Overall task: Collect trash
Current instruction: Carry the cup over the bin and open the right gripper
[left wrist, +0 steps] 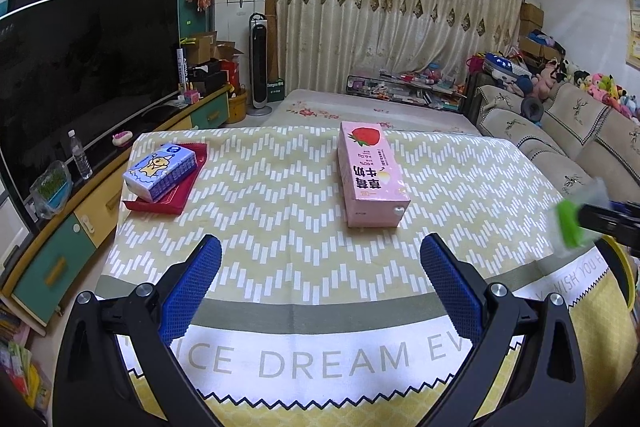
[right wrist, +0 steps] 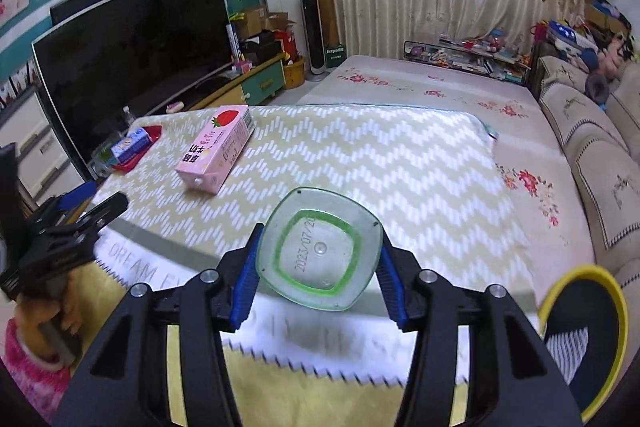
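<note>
My right gripper (right wrist: 320,247) is shut on a clear plastic bottle (right wrist: 320,227) with a green label; its square base faces the camera, and both blue pads press its sides. The left wrist view catches the same bottle (left wrist: 570,225) as a green blur at the right edge. A pink strawberry milk carton (left wrist: 370,175) lies flat on the zigzag-patterned tablecloth (left wrist: 260,195), beyond my left gripper (left wrist: 320,243). That gripper hangs open over the cloth's front part with nothing between its fingers. From the right wrist view the carton (right wrist: 218,151) sits to the far left.
A tissue pack (left wrist: 160,169) rests on a red tray (left wrist: 154,205) at the table's left. A yellow-rimmed bin (right wrist: 576,273) stands low on the right beside the table. A TV, a cabinet with a water bottle (left wrist: 81,155), a bed and a sofa surround the table.
</note>
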Motion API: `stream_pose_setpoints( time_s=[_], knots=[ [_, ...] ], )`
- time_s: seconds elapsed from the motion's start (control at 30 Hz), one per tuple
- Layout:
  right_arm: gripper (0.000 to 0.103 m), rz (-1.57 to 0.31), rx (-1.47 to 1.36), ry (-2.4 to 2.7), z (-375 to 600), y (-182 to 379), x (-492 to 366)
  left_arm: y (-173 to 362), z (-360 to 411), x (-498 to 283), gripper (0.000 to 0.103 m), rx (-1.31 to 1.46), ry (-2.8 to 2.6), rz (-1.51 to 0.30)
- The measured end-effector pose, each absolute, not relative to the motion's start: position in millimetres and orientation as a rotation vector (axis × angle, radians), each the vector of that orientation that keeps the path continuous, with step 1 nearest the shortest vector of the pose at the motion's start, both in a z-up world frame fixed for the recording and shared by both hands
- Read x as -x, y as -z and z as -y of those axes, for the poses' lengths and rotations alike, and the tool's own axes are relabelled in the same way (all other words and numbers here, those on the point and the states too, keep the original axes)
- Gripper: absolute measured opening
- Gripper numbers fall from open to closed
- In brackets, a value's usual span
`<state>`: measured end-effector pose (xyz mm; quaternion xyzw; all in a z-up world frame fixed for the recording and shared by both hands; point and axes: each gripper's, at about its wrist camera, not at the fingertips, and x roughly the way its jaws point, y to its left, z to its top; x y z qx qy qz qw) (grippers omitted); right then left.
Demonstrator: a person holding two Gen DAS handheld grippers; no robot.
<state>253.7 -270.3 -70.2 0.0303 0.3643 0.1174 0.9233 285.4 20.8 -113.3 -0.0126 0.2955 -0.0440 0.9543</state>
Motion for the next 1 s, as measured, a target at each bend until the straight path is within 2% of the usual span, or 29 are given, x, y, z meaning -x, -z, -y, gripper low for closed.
stream_pose_setpoints(
  time_s=[0.33, 0.63, 0.67, 0.7, 0.73, 1.0],
  knots=[
    [0.05, -0.703, -0.154, -0.01, 381.8, 67.1, -182.2, 115.7, -19.6, -286.8, 0.098, 0.016, 0.091, -0.61],
    [0.05, -0.788, -0.197, 0.28, 486.7, 107.8, -172.4, 116.7, -18.8, -287.5, 0.098, 0.014, 0.097, -0.613],
    [0.053, -0.79, -0.208, 0.313, 495.9, 112.4, -173.2, 117.0, -18.7, -287.7, 0.098, 0.015, 0.098, -0.614],
    [0.066, -0.781, -0.222, 0.332, 499.9, 114.8, -171.6, 117.3, -18.5, -287.7, 0.098, 0.015, 0.099, -0.615],
    [0.07, -0.767, -0.232, 0.343, 503.3, 115.9, -170.0, 117.6, -18.3, -287.9, 0.098, 0.015, 0.099, -0.616],
    [0.072, -0.711, -0.262, 0.336, 502.6, 113.7, -154.2, 119.0, -15.1, -292.3, 0.098, 0.038, 0.117, -0.647]
  ],
)
